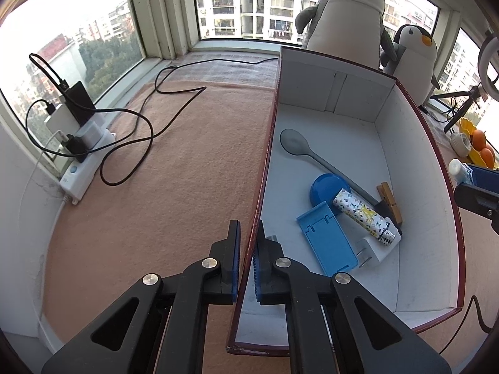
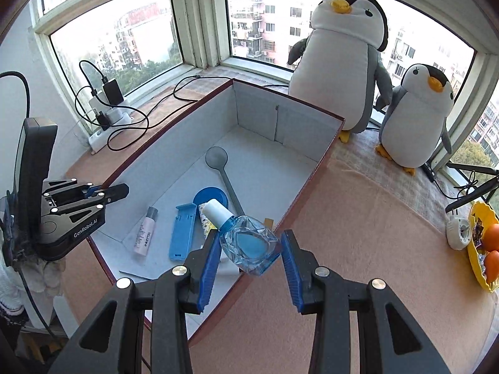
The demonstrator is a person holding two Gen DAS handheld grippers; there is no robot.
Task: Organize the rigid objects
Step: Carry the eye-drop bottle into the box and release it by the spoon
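Over the box's [image 2: 312,184] near right wall, the right gripper [image 2: 248,249] clamps a clear blue bottle [image 2: 249,246] with a white cap. At its left wall, the left gripper [image 1: 248,243] is pinched shut on the rim. Inside lie a spoon [image 1: 293,143], blue stand [image 1: 327,240], lighter [image 1: 365,215], charger [image 1: 371,249] and clothespin [image 1: 389,199].

Far half of the box [image 2: 282,115] floor bare past the spoon [image 2: 220,163], near half crowded by blue stand [image 2: 182,232], tube [image 2: 144,233] and lid [image 2: 210,196], tabletop [image 2: 374,218] right of box open up to penguins [image 2: 340,68], cables [image 1: 137,131] cross tabletop left of box
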